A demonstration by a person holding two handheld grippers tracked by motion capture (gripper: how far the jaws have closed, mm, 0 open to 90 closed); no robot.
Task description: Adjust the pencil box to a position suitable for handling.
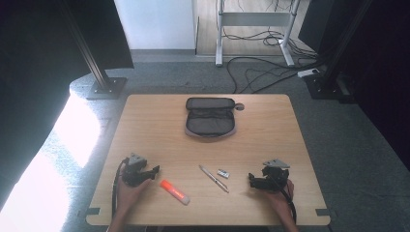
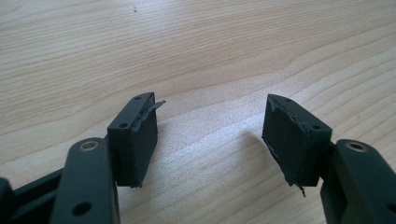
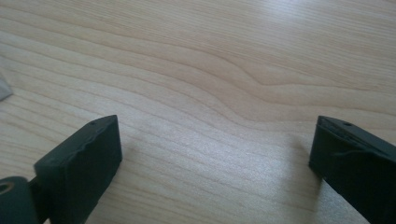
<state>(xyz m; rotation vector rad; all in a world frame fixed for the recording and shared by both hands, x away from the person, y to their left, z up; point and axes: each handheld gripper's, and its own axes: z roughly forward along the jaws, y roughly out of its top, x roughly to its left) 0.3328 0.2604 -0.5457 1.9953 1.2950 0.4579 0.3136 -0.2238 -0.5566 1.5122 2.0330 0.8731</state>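
Observation:
An open grey pencil case (image 1: 210, 118) lies at the far middle of the wooden table (image 1: 150, 130). Near the front edge lie an orange and white glue stick (image 1: 175, 192), a slim silver pen (image 1: 213, 178) and a small grey sharpener-like piece (image 1: 223, 173). My left gripper (image 1: 153, 171) rests on the table just left of the glue stick, open, with bare wood between its pads (image 2: 140, 135). My right gripper (image 1: 252, 179) sits right of the pen, open wide over bare wood, nothing between its pads (image 3: 88, 154).
A small round hole (image 1: 240, 106) marks the table beside the case. Beyond the table are black frame posts (image 1: 92, 63), a white desk frame (image 1: 220, 34) and cables (image 1: 261, 72) on the grey floor. A pale grey corner (image 3: 3, 88) shows at the right gripper view's left edge.

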